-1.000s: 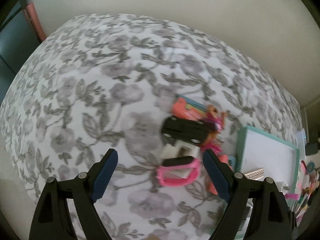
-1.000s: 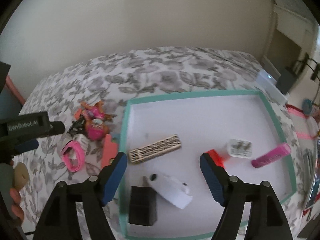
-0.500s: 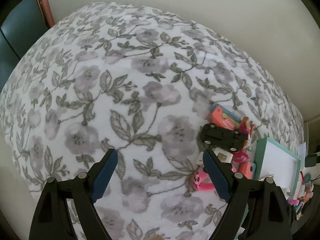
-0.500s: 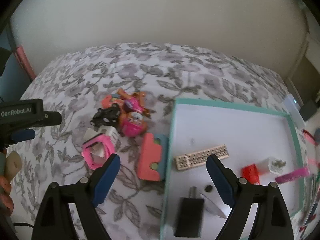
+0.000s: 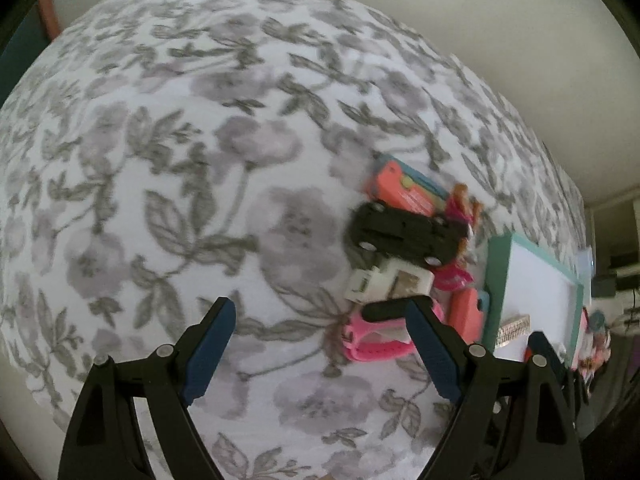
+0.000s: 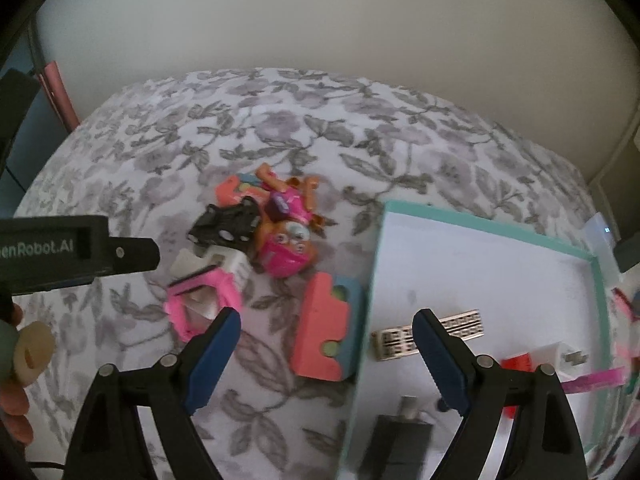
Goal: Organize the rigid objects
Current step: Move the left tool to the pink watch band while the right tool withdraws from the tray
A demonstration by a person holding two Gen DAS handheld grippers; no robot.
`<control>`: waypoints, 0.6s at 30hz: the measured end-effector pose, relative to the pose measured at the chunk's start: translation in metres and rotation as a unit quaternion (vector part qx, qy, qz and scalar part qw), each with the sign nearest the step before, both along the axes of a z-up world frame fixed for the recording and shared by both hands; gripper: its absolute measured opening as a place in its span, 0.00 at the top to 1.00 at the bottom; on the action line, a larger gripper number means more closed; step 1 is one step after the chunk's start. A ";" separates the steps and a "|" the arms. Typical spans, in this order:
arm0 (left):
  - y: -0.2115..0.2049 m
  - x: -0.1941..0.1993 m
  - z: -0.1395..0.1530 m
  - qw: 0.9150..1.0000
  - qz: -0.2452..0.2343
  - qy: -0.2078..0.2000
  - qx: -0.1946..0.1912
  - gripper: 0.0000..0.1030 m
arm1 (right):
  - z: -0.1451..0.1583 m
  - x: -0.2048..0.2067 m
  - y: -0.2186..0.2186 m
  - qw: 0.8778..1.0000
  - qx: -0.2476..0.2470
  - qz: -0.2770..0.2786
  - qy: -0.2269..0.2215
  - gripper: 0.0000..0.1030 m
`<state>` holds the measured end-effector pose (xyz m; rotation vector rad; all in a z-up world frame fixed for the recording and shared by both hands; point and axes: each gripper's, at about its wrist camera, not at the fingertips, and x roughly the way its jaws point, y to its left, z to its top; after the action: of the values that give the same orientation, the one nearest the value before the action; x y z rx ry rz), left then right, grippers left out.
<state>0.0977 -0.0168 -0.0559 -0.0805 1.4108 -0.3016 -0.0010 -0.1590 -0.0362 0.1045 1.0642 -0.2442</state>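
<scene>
Toy pile (image 6: 256, 236) sat on floral cloth (image 6: 320, 140), left of teal-rimmed tray (image 6: 596, 276): black car (image 5: 404, 232), pink watch (image 5: 376, 344), white block (image 5: 384, 284), coral case (image 6: 324, 340) just beside tray rim. Your left gripper (image 5: 320, 344) hung spread, empty, right finger overlapping watch in view, contact unclear. Your right gripper (image 6: 326, 354) had just widened, nothing clamped, coral case between fingers.

— What lies under everything?

— A floral cloth (image 5: 168, 168), white with grey leaves and pale mauve blooms, covering the whole surface.

— And behind it?

— A plain cream wall (image 6: 320, 20). At the far left edge stands a pink upright strip (image 6: 60, 92) beside a dark blue panel (image 6: 22, 136).

— Anything on the right?

— A small white device (image 6: 600, 232) showing a lit dot, just beyond the cloth's edge.
</scene>
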 end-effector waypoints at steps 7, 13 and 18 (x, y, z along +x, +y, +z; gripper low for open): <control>-0.024 -0.004 -0.009 0.999 -0.017 0.026 -0.026 0.15 | 0.005 -0.013 -0.023 0.999 -0.013 -0.037 -0.005 0.13; -0.040 -0.005 -0.015 0.999 -0.025 0.026 -0.017 0.15 | 0.001 -0.021 -0.044 0.997 0.001 -0.077 0.000 0.13; -0.053 -0.004 -0.026 0.999 -0.025 0.027 -0.005 0.16 | 0.001 -0.025 -0.051 0.996 0.008 -0.092 -0.001 0.13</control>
<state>0.0940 -0.0694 -0.0814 -0.0627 1.4657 -0.3507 -0.0259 -0.2098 -0.0351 0.2166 1.0553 -0.4012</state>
